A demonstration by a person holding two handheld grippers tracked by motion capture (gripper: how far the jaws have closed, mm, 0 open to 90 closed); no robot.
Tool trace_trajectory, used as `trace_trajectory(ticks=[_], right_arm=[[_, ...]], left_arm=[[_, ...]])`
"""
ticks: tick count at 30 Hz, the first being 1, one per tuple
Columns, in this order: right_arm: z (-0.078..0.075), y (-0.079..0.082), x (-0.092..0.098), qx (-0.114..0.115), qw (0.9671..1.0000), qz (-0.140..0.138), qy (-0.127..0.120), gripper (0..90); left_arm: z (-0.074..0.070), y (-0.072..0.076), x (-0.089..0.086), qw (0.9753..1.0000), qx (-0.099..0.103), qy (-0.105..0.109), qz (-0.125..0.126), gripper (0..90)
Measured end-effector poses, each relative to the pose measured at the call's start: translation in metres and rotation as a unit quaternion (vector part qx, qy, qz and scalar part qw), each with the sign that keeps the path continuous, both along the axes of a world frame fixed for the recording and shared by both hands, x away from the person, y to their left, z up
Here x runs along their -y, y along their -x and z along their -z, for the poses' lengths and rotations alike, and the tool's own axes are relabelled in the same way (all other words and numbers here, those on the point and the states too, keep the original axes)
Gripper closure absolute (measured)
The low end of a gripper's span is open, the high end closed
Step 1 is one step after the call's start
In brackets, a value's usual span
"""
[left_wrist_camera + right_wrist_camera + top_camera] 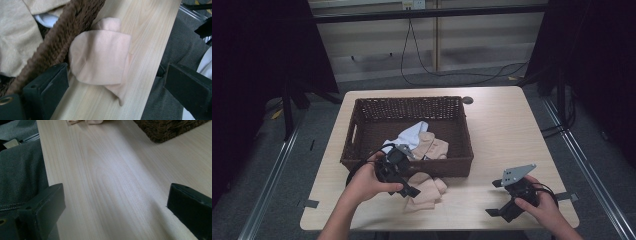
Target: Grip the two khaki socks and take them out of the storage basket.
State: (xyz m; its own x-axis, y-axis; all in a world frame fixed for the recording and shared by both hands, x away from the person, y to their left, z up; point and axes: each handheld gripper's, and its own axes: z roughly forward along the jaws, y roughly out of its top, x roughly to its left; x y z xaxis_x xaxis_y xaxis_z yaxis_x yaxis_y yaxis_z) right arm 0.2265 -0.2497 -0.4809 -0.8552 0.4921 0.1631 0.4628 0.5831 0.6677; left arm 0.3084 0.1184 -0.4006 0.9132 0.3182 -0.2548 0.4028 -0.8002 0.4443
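So the setup is a light wooden table (507, 135) with rounded corners, sitting on grey carpet in a pretty dark room. Black curtains hang on both sides, and cables (447, 70) droop down the pale back wall and run along the floor. A small dark round cap (468, 100) sits in the tabletop near the far edge.

A brown wicker basket (362, 145) takes up the left-middle of the table, with a pale blue cloth (412, 134) and some beige cloth (432, 146) inside. A folded peach-coloured cloth (100, 58) lies on the table right against the basket's near wall.

The left gripper (404, 186) hovers over that peach cloth, jaws spread wide on either side of it, not touching it. The right gripper (502, 200) is well apart, near the table's front right corner, jaws also wide open over bare wood.

Hard to tell how many peach pieces there are, since the left hand (369, 182) covers part of the pile. The stuff in the basket is partly hidden too.
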Motion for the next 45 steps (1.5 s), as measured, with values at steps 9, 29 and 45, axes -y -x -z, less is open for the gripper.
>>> trace_trajectory(ticks=[9, 29, 45], right_arm=[[0.0, -0.001, -0.001, -0.001, 1.0, -0.001, -0.002, 0.9], [0.0, -0.001, -0.001, 0.0, 1.0, -0.001, 0.001, 0.9], [-0.001, 0.0, -0.002, 0.001, 1.0, -0.003, 0.002, 0.9]], left_arm=[[0.009, 0.007, -0.02, 0.9998, -0.003, 0.019, -0.005, 2.7], [0.028, 0.011, -0.057, 0.9992, -0.001, 0.041, -0.004, 2.5], [0.046, 0.008, -0.071, 0.9994, 0.015, 0.032, -0.004, 2.8]])
